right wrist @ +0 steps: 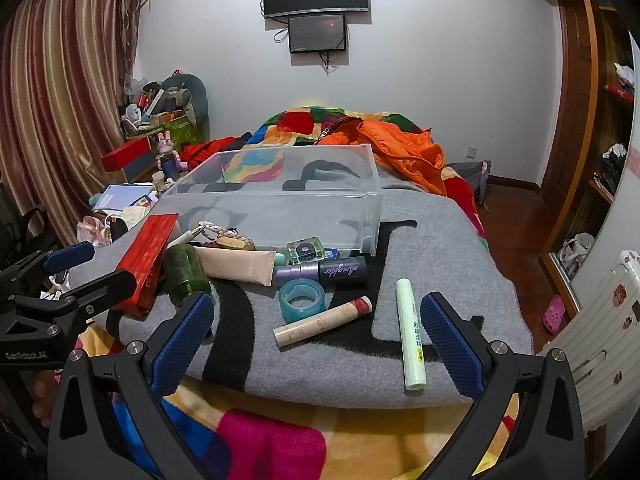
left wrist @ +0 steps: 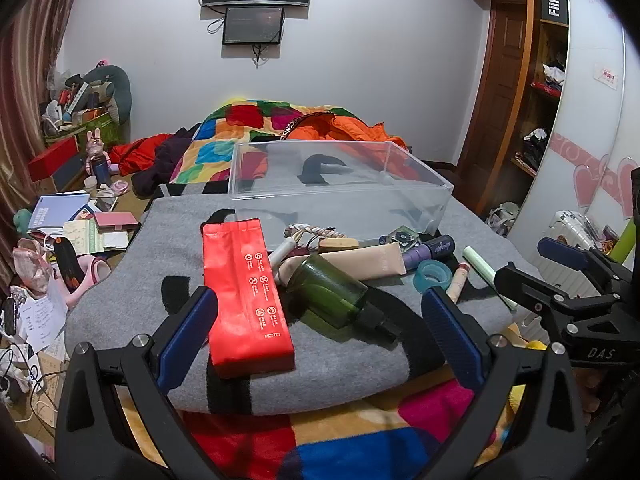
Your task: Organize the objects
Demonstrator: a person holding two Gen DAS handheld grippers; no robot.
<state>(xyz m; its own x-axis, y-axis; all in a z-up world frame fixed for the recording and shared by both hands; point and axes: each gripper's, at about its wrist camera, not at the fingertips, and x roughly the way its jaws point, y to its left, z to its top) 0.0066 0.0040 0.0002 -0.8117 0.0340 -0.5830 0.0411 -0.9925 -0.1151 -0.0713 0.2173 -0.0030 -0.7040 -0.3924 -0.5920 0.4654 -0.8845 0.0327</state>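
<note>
A clear plastic bin (left wrist: 340,184) (right wrist: 280,204) stands empty on a grey blanket (left wrist: 152,264) (right wrist: 448,232) on the bed. In front of it lie a red pouch (left wrist: 244,292) (right wrist: 148,256), a green bottle (left wrist: 332,288) (right wrist: 184,268), a beige tube (left wrist: 372,260) (right wrist: 240,266), a purple tube (left wrist: 432,250) (right wrist: 324,272), a teal tape roll (left wrist: 432,276) (right wrist: 302,298), a pink stick (right wrist: 320,322) and a pale green tube (left wrist: 488,276) (right wrist: 412,332). My left gripper (left wrist: 320,336) is open, low before the pouch and bottle. My right gripper (right wrist: 316,340) is open before the tape and sticks.
A colourful quilt (left wrist: 240,128) and orange jacket (right wrist: 404,152) lie behind the bin. A cluttered floor and low table (left wrist: 72,232) are to the left. A wardrobe (right wrist: 608,120) and white suitcase (right wrist: 600,320) stand to the right. Each gripper shows in the other's view (left wrist: 576,280) (right wrist: 60,280).
</note>
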